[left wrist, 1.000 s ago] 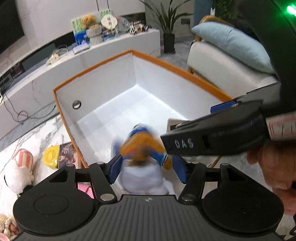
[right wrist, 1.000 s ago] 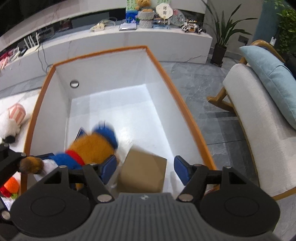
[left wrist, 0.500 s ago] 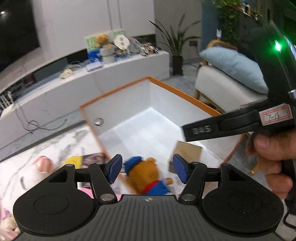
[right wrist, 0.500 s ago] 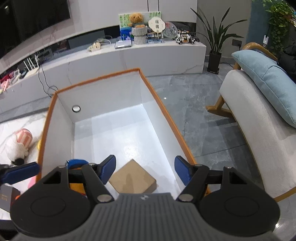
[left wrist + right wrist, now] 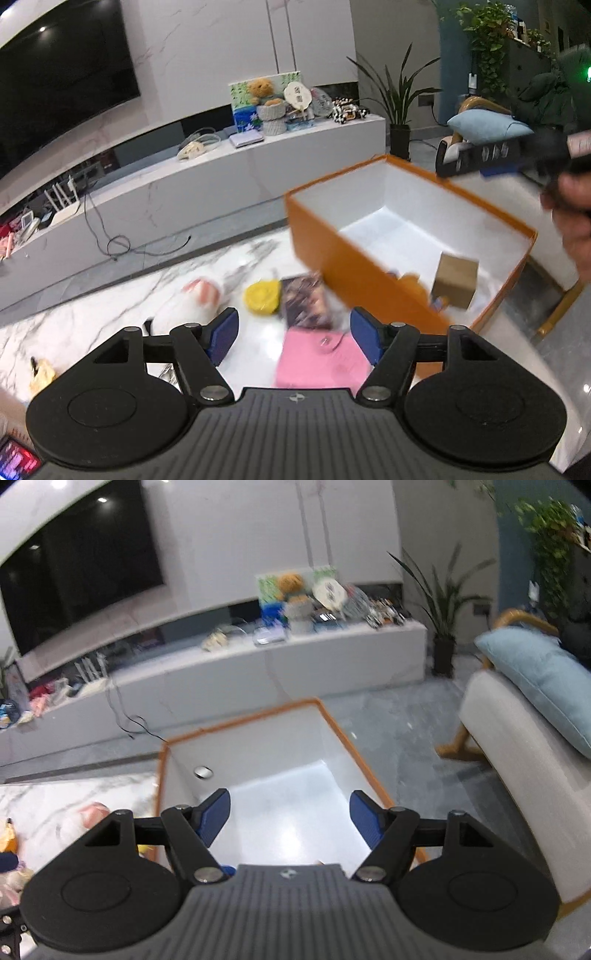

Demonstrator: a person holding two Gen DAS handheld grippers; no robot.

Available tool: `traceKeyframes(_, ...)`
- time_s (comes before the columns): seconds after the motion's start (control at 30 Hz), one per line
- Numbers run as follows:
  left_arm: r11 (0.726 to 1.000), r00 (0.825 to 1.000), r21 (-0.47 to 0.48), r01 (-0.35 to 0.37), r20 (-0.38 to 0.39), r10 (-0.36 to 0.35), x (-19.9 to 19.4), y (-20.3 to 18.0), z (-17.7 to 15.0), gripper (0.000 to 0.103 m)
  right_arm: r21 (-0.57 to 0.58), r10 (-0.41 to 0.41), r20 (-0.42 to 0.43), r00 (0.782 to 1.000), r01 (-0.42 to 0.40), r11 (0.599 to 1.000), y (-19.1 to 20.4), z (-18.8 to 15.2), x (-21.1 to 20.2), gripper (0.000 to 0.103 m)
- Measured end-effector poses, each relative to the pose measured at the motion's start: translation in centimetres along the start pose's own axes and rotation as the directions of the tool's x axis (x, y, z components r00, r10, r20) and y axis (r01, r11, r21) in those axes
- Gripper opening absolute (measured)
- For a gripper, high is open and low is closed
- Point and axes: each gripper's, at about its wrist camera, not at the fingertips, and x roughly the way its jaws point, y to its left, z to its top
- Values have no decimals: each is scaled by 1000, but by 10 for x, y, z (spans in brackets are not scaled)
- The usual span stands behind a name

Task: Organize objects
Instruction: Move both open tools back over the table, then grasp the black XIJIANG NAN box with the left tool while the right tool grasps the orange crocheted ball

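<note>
Orange box [image 5: 354, 273] (white inside), brown carton [image 5: 456, 280], pink pouch [image 5: 321, 362].

The left wrist view looks down from above the marble table's [image 5: 110, 295] edge toward the orange box [image 5: 354, 273]. The right wrist view hovers close above that box [image 5: 332, 720]. Both 2 views share the TV bench [image 5: 258, 155].

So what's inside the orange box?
Inside the orange box sits a brown cardboard cube. Beside it, an orange-and-blue toy peeks out, mostly hidden by the near wall.
</note>
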Motion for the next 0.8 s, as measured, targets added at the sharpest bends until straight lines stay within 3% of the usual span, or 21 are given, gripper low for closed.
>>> traceKeyframes(0.17,1000,999,17,25,-40,-24,1,23,-41,81,-130,86,53,995,-79,988,38,-6,-7,73)
traceKeyframes(0.33,997,996,72,6,-85,0,13,34,-71,81,-290,164,52,985,-142,946,86,-21,-8,73)
traceKeyframes(0.53,996,995,85,-12,-93,20,22,53,-94,81,-388,215,-41,976,-214,897,135,-44,4,73)
traceKeyframes(0.67,1000,997,-13,-16,-75,15,27,69,-109,82,-399,215,-138,967,-253,881,160,-64,16,73)
traceKeyframes(0.8,994,990,-88,-58,-137,45,40,75,-110,83,-390,183,-242,953,-268,881,179,-81,34,73)
